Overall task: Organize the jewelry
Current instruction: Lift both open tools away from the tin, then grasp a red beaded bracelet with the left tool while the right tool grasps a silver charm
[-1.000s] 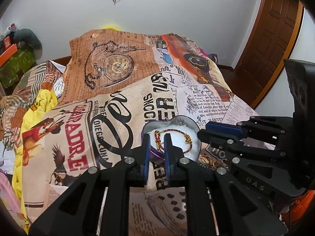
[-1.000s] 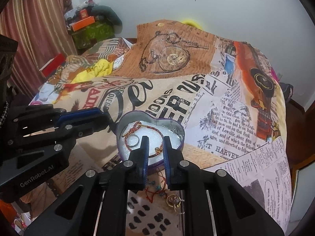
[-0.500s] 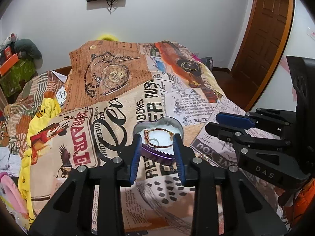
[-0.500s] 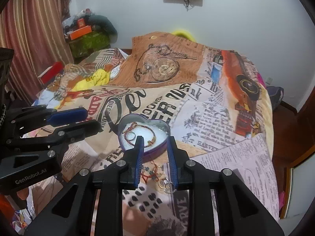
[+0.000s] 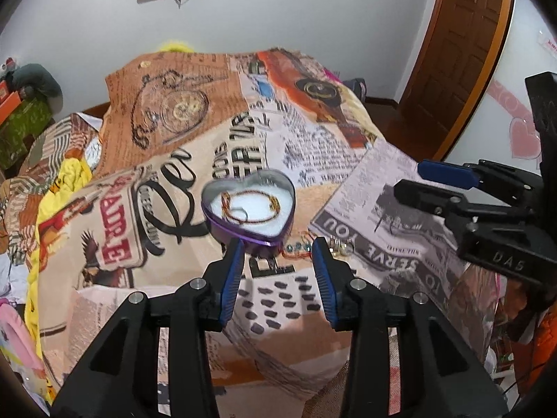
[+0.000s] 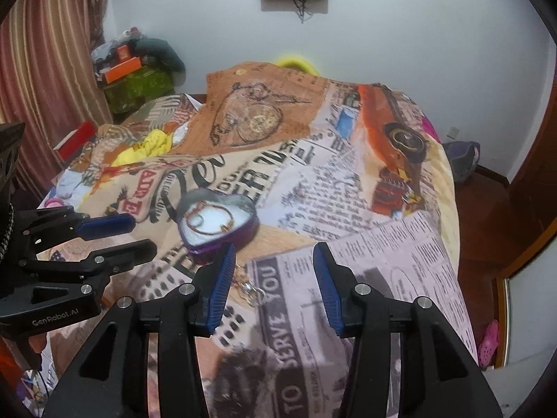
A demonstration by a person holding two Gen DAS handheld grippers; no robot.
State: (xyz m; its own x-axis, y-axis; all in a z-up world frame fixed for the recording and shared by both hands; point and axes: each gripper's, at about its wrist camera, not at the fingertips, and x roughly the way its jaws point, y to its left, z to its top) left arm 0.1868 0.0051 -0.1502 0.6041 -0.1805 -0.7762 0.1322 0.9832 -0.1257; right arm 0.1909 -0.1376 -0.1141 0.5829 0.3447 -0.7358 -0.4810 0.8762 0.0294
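Note:
A purple heart-shaped tin (image 5: 222, 224) (image 6: 243, 235) lies on the printed bedspread. Inside, on white lining, lie a red and gold bracelet (image 5: 275, 205) (image 6: 228, 226) and a ring (image 5: 240, 214) (image 6: 195, 222). Loose jewelry, a beaded string (image 5: 296, 245) and silver rings (image 5: 339, 249) (image 6: 252, 291), lies on the bedspread just in front of the tin. My left gripper (image 5: 276, 254) is open and empty, held back from the tin. My right gripper (image 6: 273, 259) is open and empty, to the right of the tin; it also shows in the left wrist view (image 5: 417, 179).
The bedspread (image 6: 348, 188) covers the whole bed and drops off at the right edge. A yellow cloth (image 6: 153, 144) and clutter lie at the far left. A wooden door (image 5: 459, 45) stands at the right. A curtain (image 6: 45, 80) hangs on the left.
Both grippers have opened wide and pulled back and up from the tin. The bracelet and ring stay in the tin.

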